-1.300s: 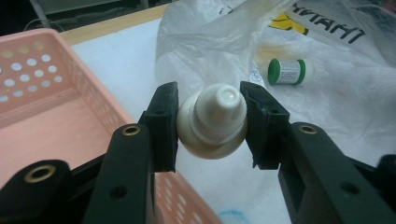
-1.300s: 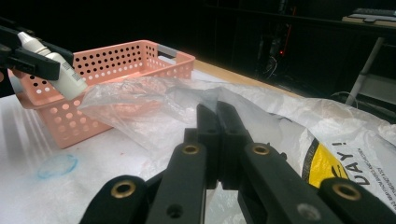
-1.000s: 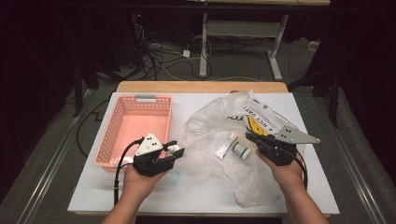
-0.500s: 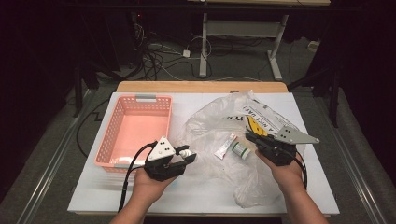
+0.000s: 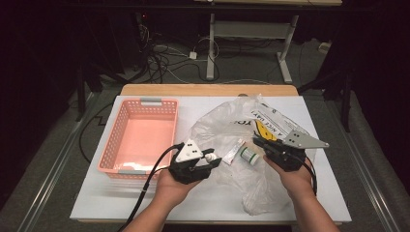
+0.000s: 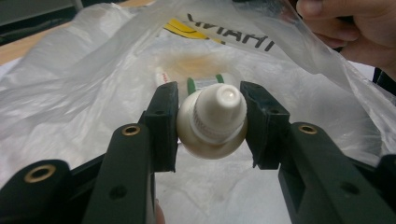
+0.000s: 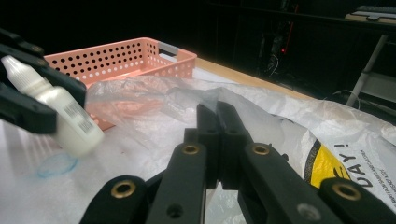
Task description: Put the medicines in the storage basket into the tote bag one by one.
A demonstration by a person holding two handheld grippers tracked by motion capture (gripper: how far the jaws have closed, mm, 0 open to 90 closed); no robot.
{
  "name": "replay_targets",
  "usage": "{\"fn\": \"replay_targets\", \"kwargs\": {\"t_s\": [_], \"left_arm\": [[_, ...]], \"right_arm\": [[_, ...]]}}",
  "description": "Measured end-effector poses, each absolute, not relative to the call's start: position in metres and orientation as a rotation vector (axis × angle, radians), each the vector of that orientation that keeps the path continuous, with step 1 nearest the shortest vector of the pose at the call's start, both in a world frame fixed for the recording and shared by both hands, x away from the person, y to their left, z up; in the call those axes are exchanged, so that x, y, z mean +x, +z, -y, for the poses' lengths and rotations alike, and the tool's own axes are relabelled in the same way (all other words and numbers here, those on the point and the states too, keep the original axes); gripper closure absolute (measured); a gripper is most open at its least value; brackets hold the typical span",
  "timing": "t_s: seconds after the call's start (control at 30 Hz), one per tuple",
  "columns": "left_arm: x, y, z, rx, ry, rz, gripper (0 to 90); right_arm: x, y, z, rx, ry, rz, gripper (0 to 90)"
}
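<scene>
Left gripper [image 6: 211, 126] has carried the small white plastic dropper bottle [image 6: 212, 122], pinched between its fingers, from beside the pink perforated plastic basket [image 5: 140, 137] toward the crinkled clear plastic bag [image 5: 227, 128]. Right gripper [image 7: 217, 122], fingers pressed together on the bag's film, unmoved. Bottle apparently headed bagward.

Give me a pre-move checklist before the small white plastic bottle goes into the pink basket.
1. Left gripper clamped on small white plastic bottle: ok.
2. Bottle clear of the clear plastic bag: ok.
3. Pink perforated plastic basket has room inside: ok.
4. Right gripper shut on the bag's edge: ok.
5. Green-labelled bottle and small tube lie inside the bag: ok.
6. Bottle cap tight: cannot tell.
</scene>
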State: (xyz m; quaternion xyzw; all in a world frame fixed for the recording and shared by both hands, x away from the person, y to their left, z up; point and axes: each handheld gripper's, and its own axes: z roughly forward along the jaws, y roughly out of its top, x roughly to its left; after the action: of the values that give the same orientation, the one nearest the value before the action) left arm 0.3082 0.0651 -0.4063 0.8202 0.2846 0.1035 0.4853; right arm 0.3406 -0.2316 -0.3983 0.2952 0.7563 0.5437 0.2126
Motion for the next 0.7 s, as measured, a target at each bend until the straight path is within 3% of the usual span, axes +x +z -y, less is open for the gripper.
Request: {"fn": "replay_targets", "kwargs": {"t_s": [0.7], "left_arm": [[0.351, -0.441, 0.029, 1.985, 0.345, -0.696, 57.7]], "right_arm": [[0.342, -0.396, 0.238, 0.832, 1.522, -2.075, 90.0]]}}
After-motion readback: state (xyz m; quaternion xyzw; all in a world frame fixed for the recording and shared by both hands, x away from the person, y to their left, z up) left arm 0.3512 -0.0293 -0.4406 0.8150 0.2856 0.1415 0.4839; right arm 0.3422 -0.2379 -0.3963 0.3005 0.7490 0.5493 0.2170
